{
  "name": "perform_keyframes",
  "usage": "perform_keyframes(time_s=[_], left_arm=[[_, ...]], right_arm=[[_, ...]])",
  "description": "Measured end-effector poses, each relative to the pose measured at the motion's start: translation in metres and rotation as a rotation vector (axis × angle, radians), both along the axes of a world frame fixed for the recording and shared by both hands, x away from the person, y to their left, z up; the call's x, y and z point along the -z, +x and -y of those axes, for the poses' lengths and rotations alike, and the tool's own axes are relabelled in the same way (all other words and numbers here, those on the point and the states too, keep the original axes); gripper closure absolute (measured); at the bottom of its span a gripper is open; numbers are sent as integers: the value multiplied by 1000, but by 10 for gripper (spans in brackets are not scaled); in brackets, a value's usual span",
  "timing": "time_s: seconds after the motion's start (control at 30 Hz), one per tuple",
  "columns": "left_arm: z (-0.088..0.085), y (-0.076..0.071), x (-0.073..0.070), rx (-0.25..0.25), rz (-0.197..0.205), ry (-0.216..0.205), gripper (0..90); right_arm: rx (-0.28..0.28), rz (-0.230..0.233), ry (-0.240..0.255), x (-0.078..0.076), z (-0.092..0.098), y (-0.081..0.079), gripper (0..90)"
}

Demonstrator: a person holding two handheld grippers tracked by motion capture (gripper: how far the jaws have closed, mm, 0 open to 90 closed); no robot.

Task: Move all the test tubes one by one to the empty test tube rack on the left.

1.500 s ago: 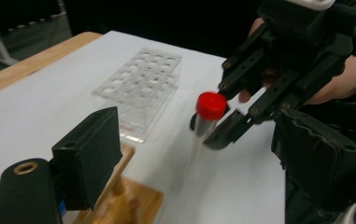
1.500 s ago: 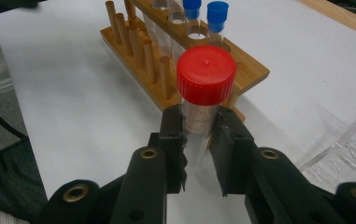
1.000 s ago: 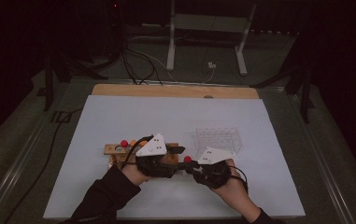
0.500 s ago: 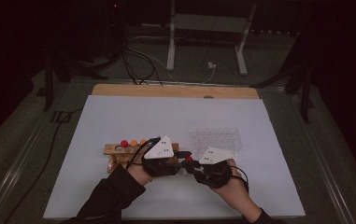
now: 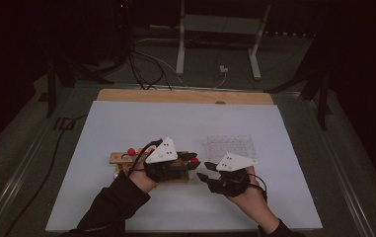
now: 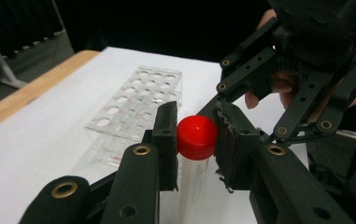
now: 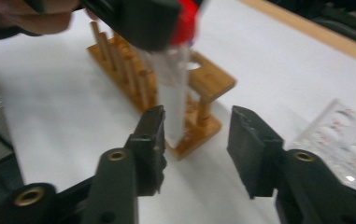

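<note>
Red-capped tube: sitting clamped at its cap between the left gripper fingers, hanging above the wooden rack. Right gripper: fingers having just been opening, now standing apart, gripping nothing. Clear plastic rack: lying nearby on the white worktop.

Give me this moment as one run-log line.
left hand-held gripper: shut on red-capped tube | right hand-held gripper: open, jaws just opening, off the tube | wooden rack: behind tube | clear rack: on table
</note>
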State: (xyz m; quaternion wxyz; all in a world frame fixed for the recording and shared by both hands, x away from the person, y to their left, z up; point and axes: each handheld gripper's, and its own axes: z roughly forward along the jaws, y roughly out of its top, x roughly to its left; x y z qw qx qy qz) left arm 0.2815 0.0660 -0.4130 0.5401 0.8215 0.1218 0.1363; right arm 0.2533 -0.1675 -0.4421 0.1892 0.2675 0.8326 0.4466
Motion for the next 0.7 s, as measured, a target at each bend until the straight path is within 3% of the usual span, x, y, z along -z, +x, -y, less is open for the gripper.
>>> perform_keyframes(time_s=[0.27, 0.47, 0.7], left_arm=[[-20, 0, -14, -45, 14, -24, 721], [-38, -1, -22, -91, 27, -43, 722], [-60, -4, -30, -143, 46, -47, 721]], right_arm=[[10, -24, 40, -1, 7, 5, 335], [34, -30, 36, 1, 8, 8, 142], [68, -31, 49, 0, 10, 9, 16]])
